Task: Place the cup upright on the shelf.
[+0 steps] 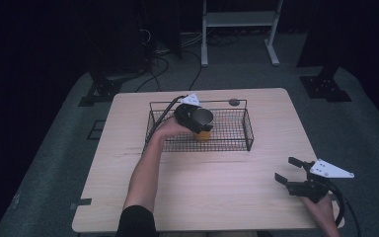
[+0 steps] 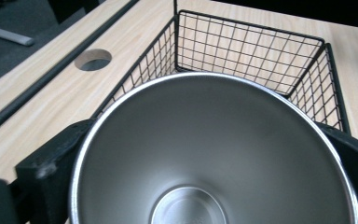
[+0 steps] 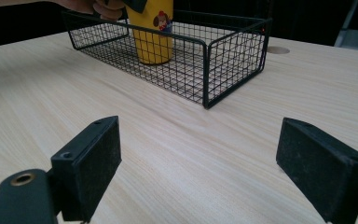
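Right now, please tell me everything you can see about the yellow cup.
The yellow cup is a tall tumbler with a yellow outside, a small cartoon figure printed on it, and a bare steel-looking inside. It stands upright in the black wire basket. It looks empty. The left gripper is shut on its upper part, jaws at either side.

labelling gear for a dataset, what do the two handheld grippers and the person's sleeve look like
Both the left gripper and the right gripper are black, each topped by a pale grey three-cornered plate and trailing a black cable. The right one's jaws are flat black rectangular blocks. A black sleeve covers the upper left arm.
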{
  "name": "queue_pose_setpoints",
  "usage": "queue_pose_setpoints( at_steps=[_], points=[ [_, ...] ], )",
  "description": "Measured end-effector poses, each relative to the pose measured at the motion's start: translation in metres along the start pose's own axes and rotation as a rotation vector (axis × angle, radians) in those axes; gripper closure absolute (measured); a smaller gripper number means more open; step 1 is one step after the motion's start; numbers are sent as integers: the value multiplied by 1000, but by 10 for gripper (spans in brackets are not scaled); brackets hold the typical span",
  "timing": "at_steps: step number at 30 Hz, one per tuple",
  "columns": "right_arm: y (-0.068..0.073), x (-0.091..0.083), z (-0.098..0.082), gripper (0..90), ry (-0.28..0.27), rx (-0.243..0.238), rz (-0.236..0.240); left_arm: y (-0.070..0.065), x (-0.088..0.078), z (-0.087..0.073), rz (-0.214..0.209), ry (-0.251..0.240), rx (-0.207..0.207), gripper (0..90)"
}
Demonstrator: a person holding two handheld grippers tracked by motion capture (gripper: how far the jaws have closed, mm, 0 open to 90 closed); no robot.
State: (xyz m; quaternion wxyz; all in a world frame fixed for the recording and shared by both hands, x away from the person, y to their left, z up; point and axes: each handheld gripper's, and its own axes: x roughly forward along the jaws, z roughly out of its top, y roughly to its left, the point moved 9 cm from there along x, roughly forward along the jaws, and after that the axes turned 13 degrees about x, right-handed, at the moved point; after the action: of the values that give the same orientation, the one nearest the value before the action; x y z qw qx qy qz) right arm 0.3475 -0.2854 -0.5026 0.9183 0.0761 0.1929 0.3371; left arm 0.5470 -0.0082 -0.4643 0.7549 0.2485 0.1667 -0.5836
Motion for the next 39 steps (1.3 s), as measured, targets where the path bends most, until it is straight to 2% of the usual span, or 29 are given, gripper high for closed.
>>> queue_pose_setpoints(
  at_steps=[18, 27, 39],
  points=[
    [1, 1, -1, 128, 7, -7, -6, 2, -8, 9, 40, -28, 9, 0],
    [1, 2, -1, 128, 9, -8, -9, 3, -21, 24, 72, -74, 21, 0],
    [1, 2, -1, 128, 8, -4, -10, -5, -32, 39, 70, -118, 38, 0]
  ],
)
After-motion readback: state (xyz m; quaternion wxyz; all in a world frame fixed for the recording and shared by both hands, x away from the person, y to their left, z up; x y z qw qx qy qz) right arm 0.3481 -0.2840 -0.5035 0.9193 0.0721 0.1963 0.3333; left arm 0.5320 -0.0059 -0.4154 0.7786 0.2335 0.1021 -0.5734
